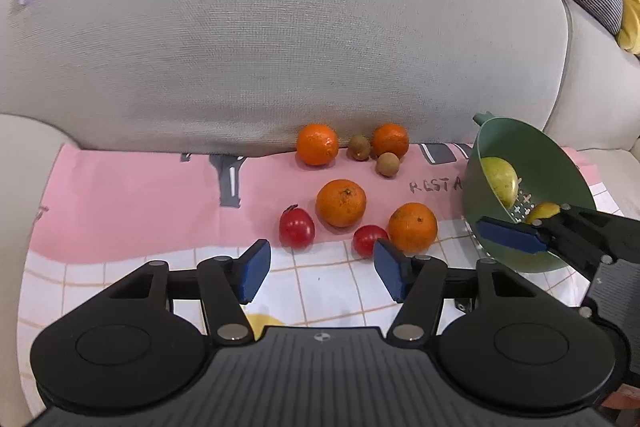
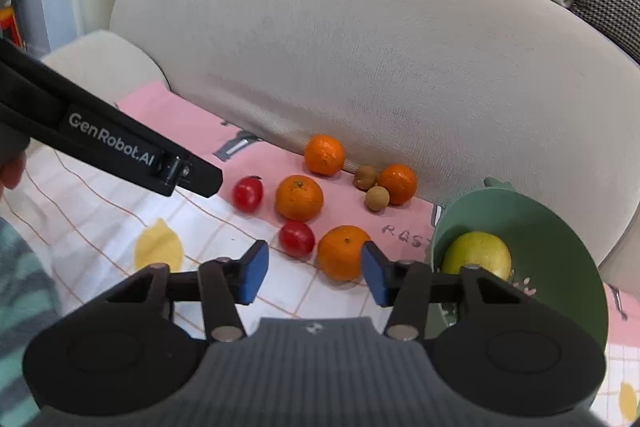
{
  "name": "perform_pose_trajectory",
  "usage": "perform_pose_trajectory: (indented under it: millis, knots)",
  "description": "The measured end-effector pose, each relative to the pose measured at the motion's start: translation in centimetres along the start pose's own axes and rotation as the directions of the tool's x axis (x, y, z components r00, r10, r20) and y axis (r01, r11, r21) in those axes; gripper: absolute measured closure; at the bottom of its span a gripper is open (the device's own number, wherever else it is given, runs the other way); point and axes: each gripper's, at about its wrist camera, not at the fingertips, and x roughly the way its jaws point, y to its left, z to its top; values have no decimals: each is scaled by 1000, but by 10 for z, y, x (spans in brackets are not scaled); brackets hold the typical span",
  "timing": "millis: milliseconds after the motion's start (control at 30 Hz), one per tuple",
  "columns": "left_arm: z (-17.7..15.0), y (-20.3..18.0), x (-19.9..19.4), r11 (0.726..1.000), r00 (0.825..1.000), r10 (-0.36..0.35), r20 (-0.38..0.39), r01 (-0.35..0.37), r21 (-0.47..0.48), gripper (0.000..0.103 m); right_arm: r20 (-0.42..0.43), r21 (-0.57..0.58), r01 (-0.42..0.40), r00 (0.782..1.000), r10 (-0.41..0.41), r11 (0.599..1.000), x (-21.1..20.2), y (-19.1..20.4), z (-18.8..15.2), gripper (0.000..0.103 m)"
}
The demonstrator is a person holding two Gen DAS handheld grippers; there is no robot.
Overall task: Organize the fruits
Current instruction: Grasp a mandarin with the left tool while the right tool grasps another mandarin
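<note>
- Left black two-finger gripper with blue pads (image 1: 320, 269): jaws spread wide, grasping nothing, poised low over the white checked part of the cloth, just short of the fruit cluster.
- Right black two-finger gripper with blue pads (image 2: 314, 273): jaws likewise spread, nothing between them, aimed at the nearest round orange mandarin (image 2: 345, 253), which lies just beyond the pads.
- Seen from the left wrist view, right gripper close beside the near rim of the tilted sage-green plastic colander bowl (image 1: 560, 163); contact with the rim impossible to judge.
- Inside that bowl: a pale yellow-green round fruit (image 2: 478, 254) against the perforated bottom; a second yellow piece (image 1: 543, 211) glimpsed behind the right gripper's finger.
- On the pink and white printed cloth (image 1: 132, 195): four orange mandarins, two glossy red tomatoes (image 1: 297, 227), two small brown round longan-like fruits (image 1: 359, 147).
- Two mandarins and the brown fruits close against the base of the beige fabric sofa cushion (image 1: 300, 39); the other two mandarins and both tomatoes nearer the grippers.
- Bowl well right of the cluster.
</note>
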Motion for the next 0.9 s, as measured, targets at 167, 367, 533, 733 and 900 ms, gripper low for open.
perform_pose_trajectory:
  millis: [167,367,533,733,900]
  knots:
    - [5,-3,21,999,1000,-7,-11,8,35,36,-22,-72,29,999,-30,997,24,0,2,57]
    - [9,-11,44,993,999,-27,-25,29,117,37,-51,-158,54,997,-63,986,49,-1,0,61]
    - [14,-16,62,985,999,-27,-34,32,167,37,-68,-221,59,995,-76,973,62,0,-4,61]
    - [24,-20,83,983,998,-29,-53,38,181,38,-73,-264,44,995,-65,964,73,0,-8,60]
    - [29,-19,98,986,996,-32,-80,45,162,44,-69,-291,44,995,-66,956,78,2,-7,59]
